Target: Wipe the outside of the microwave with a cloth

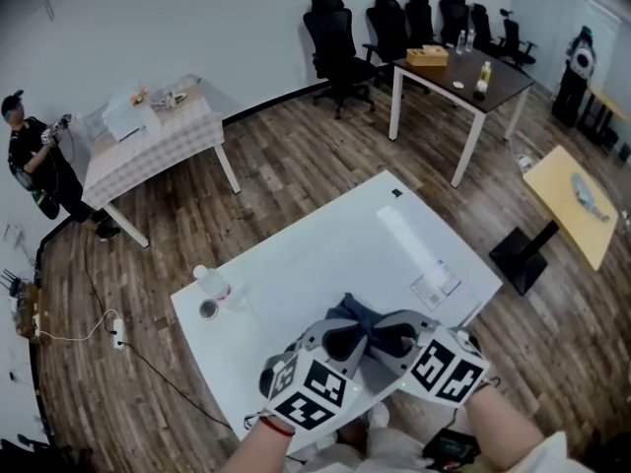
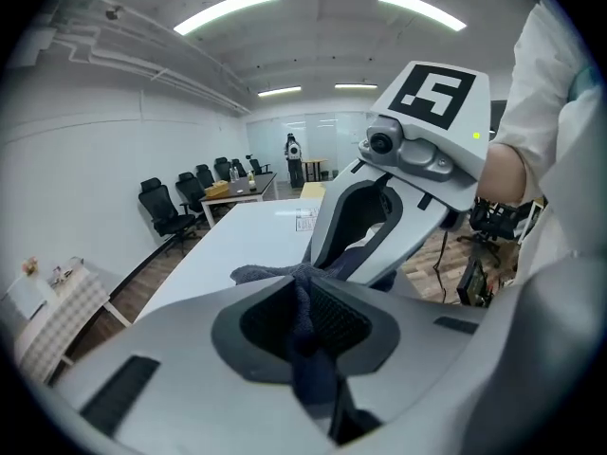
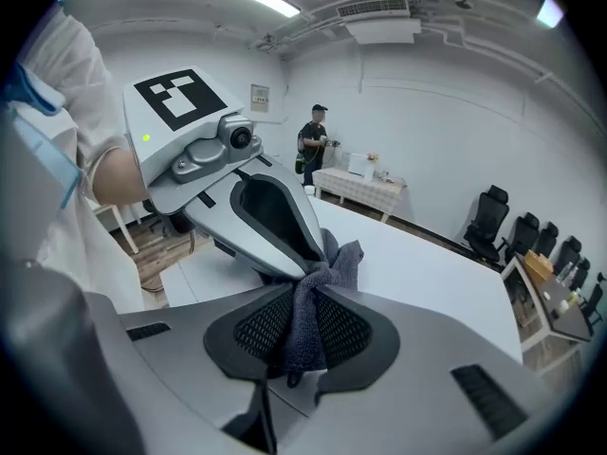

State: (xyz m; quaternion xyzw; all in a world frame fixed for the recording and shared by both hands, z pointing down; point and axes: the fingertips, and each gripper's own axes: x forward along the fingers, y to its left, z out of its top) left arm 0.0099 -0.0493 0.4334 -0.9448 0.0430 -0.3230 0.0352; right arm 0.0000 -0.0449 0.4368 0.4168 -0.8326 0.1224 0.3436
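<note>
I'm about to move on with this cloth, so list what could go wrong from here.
1. The left gripper and right gripper both clamp one small cloth, tips nearly touching; pulling apart may yank it from one.
2. The cloth is bunched into a twist, so little flat face is ready for wiping.
3. No microwave shows in any view; swinging round to find it could knock the bottle near the white table's edge.
</note>
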